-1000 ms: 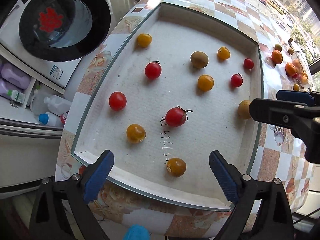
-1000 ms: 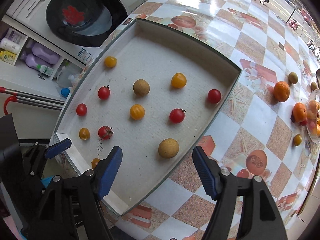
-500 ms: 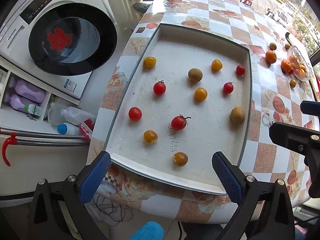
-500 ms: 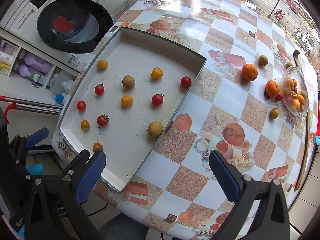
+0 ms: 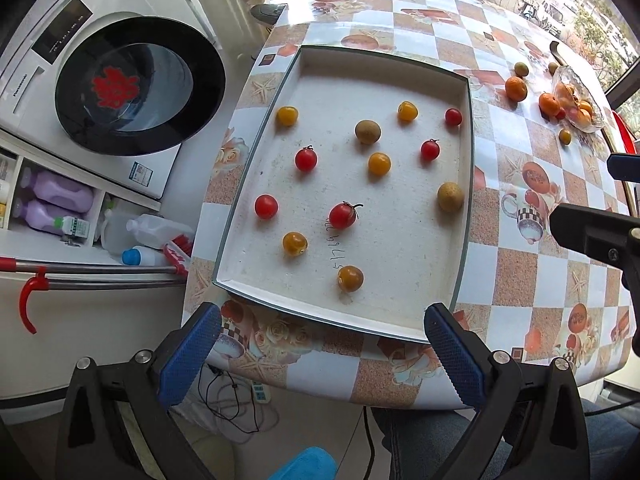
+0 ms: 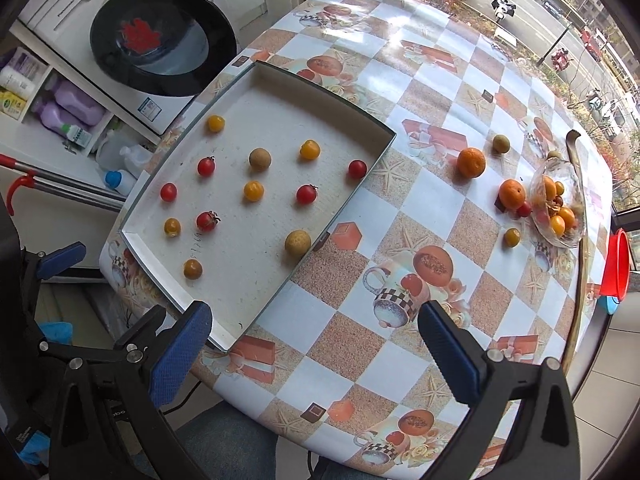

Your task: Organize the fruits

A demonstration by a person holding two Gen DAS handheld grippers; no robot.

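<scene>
Change: both tongs have been lifted away from the tray (image 5: 466,184); more of the worktop (image 6: 404,216) is seen than a second ago.
Left tongs (image 5: 320,356): released, spread wide, nothing held.
Right tongs (image 6: 316,354): released, fully apart, nothing between them.
Brown fruit (image 6: 297,242): left lying by the tray's right wall, just set down, it is judged.
Meaning: one placement is judged finished; more fruit is left by the glass bowl (image 6: 576,240).
Fruits: small, round, glossy red and yellow tomatoes (image 5: 343,215), spaced apart in the tray; matte brown ones.
Tray: shallow, rectangular, pale, rough-looking floor.
Worktop: glossy chequered covering.
</scene>
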